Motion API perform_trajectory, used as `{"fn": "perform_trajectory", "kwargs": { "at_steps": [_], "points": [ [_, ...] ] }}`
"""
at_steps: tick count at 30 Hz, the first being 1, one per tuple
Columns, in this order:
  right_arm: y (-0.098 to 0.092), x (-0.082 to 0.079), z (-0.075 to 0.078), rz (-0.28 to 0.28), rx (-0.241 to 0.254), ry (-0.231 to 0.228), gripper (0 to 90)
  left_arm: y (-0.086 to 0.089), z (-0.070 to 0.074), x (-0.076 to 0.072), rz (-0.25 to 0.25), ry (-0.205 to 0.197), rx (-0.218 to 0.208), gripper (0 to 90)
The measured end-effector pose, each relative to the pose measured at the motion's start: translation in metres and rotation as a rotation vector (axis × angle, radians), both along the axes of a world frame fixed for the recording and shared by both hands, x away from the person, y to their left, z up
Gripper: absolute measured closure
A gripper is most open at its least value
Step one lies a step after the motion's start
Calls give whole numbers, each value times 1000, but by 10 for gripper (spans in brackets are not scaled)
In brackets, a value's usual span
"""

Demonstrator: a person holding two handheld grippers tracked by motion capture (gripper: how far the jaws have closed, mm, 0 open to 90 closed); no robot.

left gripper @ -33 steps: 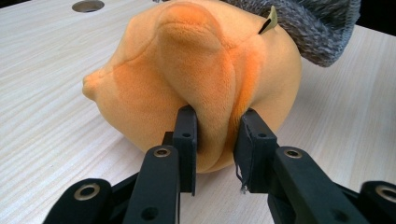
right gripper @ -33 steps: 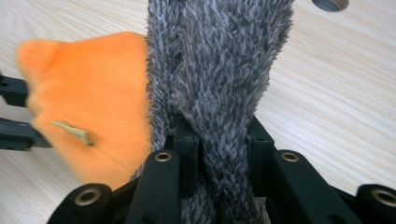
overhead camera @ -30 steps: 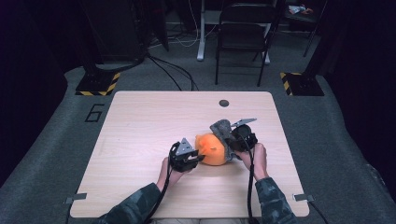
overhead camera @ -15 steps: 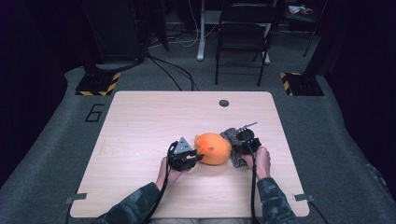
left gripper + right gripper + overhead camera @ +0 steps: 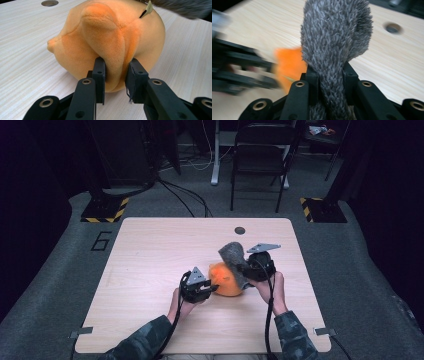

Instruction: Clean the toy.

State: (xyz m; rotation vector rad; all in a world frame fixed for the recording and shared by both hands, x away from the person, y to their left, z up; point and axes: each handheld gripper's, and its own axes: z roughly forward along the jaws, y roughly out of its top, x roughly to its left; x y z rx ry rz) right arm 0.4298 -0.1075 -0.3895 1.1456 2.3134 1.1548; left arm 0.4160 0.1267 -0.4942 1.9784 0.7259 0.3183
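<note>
An orange plush toy (image 5: pixel 227 281) lies on the wooden table (image 5: pixel 150 250), a little right of the middle. My left gripper (image 5: pixel 212 287) is shut on a soft fold of the toy (image 5: pixel 110 32), its pads (image 5: pixel 100 72) pinching the fold from both sides. Just right of the toy, my right gripper (image 5: pixel 245 270) is shut on a grey furry piece (image 5: pixel 232 254), which sticks up above the jaws (image 5: pixel 335 37). The orange toy (image 5: pixel 289 65) shows blurred behind that piece. Whether the grey piece is joined to the toy I cannot tell.
A round cable hole (image 5: pixel 240 230) sits near the table's far edge. A dark chair (image 5: pixel 262 150) and two yellow-black striped bases (image 5: pixel 105 210) stand on the floor beyond the table. The person's forearms come in at the near edge.
My right gripper dropped beside the toy half a second ago, then rose again with the grey furry piece, which now stands up higher. The left gripper and the toy stayed put.
</note>
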Motion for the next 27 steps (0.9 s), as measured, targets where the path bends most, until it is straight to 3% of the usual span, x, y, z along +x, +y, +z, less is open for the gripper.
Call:
{"fn": "perform_trajectory", "kwargs": {
  "at_steps": [4,6,8,12,19,27],
  "points": [
    [19,-7,-1,54,-8,-3,726,0,1,-1,-3,-6,10,709],
    [25,-5,-10,56,-79,-4,725,-1,1,-1,-3,-14,19,709],
    [26,-1,-21,23,-123,0,724,-1,0,-1,-6,-13,22,708],
    [16,7,-27,-1,-106,24,722,0,-1,-1,-12,-12,21,705],
    [3,12,-31,-43,-148,32,722,0,-1,0,-14,-13,22,703],
    [-16,24,-47,-119,-166,92,722,-1,-1,-1,-12,-19,26,702]
  ]
}}
